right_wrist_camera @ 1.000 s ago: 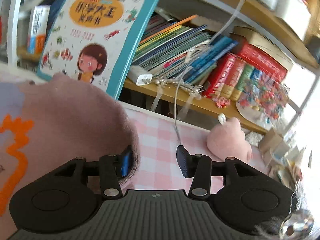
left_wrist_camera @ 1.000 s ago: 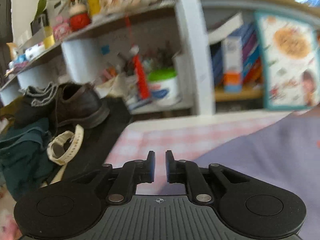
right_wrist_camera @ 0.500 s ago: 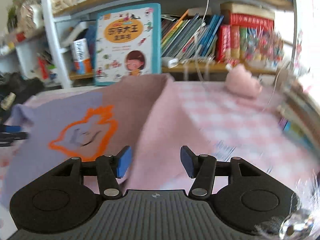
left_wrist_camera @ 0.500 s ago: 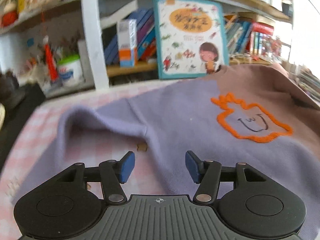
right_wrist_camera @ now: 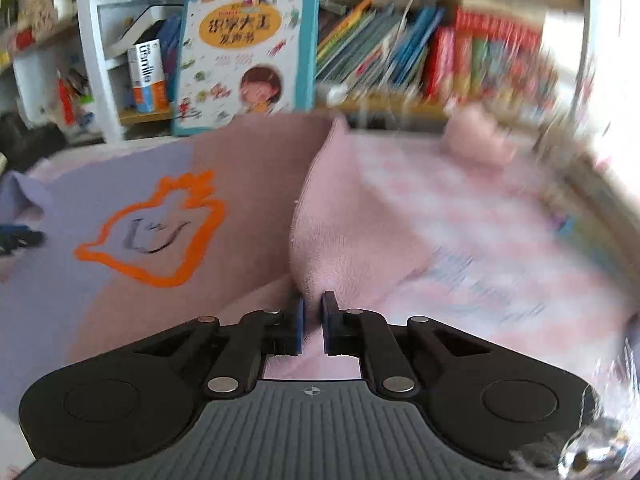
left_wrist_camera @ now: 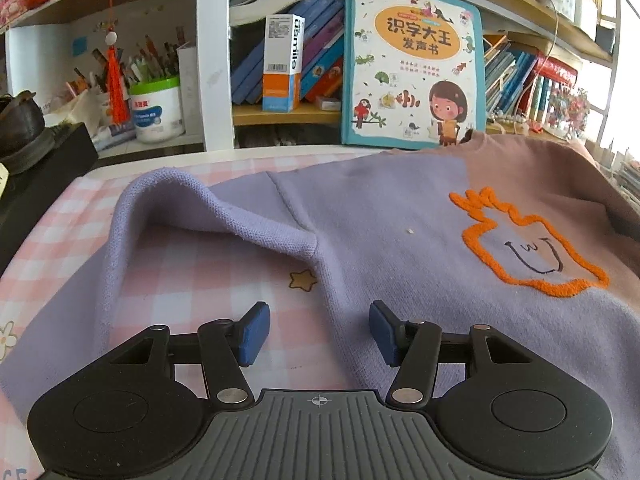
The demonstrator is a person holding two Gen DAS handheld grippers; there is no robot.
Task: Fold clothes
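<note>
A sweater (left_wrist_camera: 400, 220), purple on one half and pink on the other, lies spread on the checked tablecloth (left_wrist_camera: 192, 264) with an orange outlined figure (left_wrist_camera: 528, 248) on its chest. Its purple sleeve (left_wrist_camera: 168, 188) arches up at the left. My left gripper (left_wrist_camera: 318, 320) is open just in front of the seam where that sleeve meets the body, nothing between its fingers. In the right wrist view the pink sleeve (right_wrist_camera: 340, 216) rises in a ridge beside the sweater's body (right_wrist_camera: 248, 168), and my right gripper (right_wrist_camera: 312, 308) is shut on its near end.
A large picture book (left_wrist_camera: 412, 64) leans on the bookshelf behind the table. A white tub of pens (left_wrist_camera: 156, 108) and a brown shoe on a black box (left_wrist_camera: 20, 128) stand at the far left. A pink plush toy (right_wrist_camera: 476, 140) lies at the far right.
My left gripper swung right from the shoe side to the sweater and opened. My right gripper drew back along the pink sleeve and closed on it.
</note>
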